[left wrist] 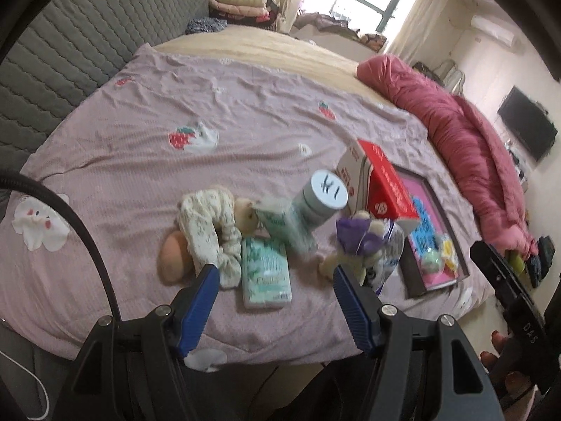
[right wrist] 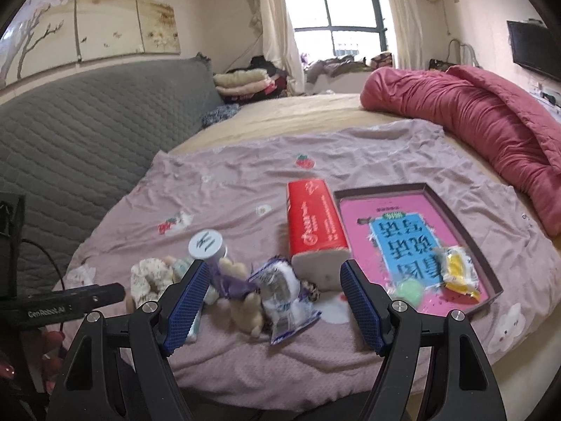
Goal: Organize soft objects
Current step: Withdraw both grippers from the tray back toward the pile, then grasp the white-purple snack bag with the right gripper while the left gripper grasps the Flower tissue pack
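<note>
Two grippers, left [left wrist: 275, 280] and right [right wrist: 271, 279], hang spread wide and hold nothing above the blanket [left wrist: 140, 133]. Beyond the left's fingers lie one scrunchie [left wrist: 207, 224], two green tissue packs [left wrist: 266, 272], one jar [left wrist: 324, 198] and one plush [left wrist: 354, 242]. Ahead of the right: one snack bag [right wrist: 285, 296], one red box [right wrist: 313, 224], and one tray [right wrist: 491, 245] holding one green ball [right wrist: 408, 289] and one yellow packet [right wrist: 455, 270].

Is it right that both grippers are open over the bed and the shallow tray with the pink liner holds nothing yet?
Not quite. Both the left gripper and right gripper are open, but the tray is not empty: the right wrist view shows a green ball and a yellow packet lying in its near end.
</note>
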Motion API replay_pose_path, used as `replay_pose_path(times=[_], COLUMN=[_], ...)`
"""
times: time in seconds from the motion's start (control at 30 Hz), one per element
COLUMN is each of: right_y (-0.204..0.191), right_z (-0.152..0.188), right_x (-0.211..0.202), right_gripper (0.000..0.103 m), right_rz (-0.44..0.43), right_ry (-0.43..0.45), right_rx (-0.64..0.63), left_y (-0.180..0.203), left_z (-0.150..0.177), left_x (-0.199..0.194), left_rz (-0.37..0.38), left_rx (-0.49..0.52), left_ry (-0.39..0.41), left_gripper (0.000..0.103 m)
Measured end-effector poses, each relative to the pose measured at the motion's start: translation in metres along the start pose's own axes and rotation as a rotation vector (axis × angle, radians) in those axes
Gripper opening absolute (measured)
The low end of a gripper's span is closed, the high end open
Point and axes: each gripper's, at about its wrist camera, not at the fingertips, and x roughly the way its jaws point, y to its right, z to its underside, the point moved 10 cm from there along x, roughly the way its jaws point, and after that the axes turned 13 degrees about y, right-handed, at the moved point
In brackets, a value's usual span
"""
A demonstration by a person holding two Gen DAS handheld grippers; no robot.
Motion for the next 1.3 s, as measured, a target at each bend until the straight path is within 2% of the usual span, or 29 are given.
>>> replay_pose_path(times=[0.2,0.43,0.67,0.8,1.07,1.3], right_y=[0.0,0.006,0.015,0.023,0.026,0.035], right_z=[0.019,0.043,0.072,0.085,0.096,0.101], right_x=[0.009,0.02,0.041,0.056,0.079,0.09], right_gripper=[0.078,0.078,0.078,0.078,0.078,0.078], right_rz=[-0.009,0.009,0.024,0.039,0.035,0.035], right_ry=[-0.06,-0.132,-0.217,-0.251,-0.272,-0.281], right_rx=[0.012,-0.019,-0.023,-0.024,-0.025,0.009], left_y=[0.008,0.01,0.014,0.013,0.005,0.001], left_z=[0.021,0.038,0.057,0.064,0.07,0.07], left_x=[0.013,0.025,0.04,0.049,0.065,0.084], left_rz=[-0.036,-0.06,-0.06,-0.043,-0.023,-0.057], left_rx=[0.055,0.074,0.092,0.07,0.024,0.03], left_ry=[-0.058,-0.098,-0.144,-0.166,-0.191,-0.206], left_gripper=[0.067,0.067,0.067,0.067,0.067,0.067])
